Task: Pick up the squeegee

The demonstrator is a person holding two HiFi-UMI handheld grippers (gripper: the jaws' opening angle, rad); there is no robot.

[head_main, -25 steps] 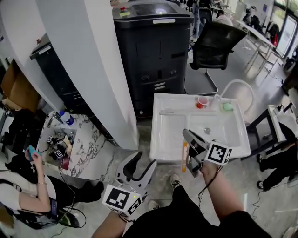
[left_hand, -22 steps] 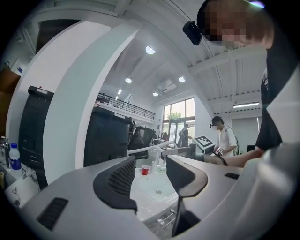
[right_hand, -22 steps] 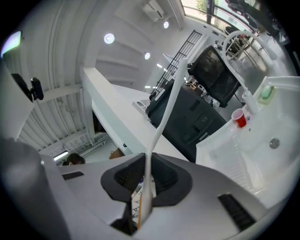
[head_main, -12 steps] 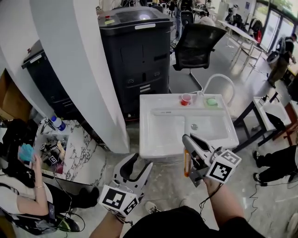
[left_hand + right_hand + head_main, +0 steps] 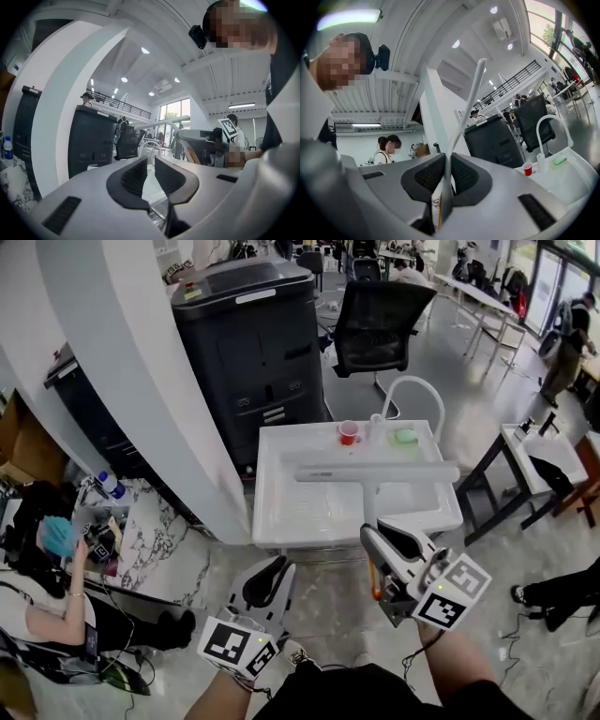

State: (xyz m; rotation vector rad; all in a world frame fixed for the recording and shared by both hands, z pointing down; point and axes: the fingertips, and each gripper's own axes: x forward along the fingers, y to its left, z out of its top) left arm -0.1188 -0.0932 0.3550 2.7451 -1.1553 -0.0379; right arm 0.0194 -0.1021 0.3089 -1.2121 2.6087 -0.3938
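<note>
Nearest, at the bottom left, the left gripper (image 5: 266,579) points forward at a level angle. Its jaws are closing with only a narrow gap, and nothing is between them.

To the right of it, the right gripper (image 5: 382,542) is clamped on the thin handle of the squeegee (image 5: 375,472). The squeegee is lifted clear. Its orange end hangs below the jaws, and its long white blade lies crosswise above the sink (image 5: 281,521).

I think the danger is in this hold. The pads pinch only a slim handle, and the wide blade sits far from them. A quick turn of the wrist could make the squeegee twist or slide out. If the blade is carried low and far, it could also hit the red cup (image 5: 348,432) or the curved white tap (image 5: 403,385).

The sink is a white, ribbed basin unit and looks smooth. Beyond it stand a black cabinet (image 5: 253,343) and an office chair (image 5: 375,324). A white column (image 5: 131,362) rises on the left over a grey, shiny floor.
</note>
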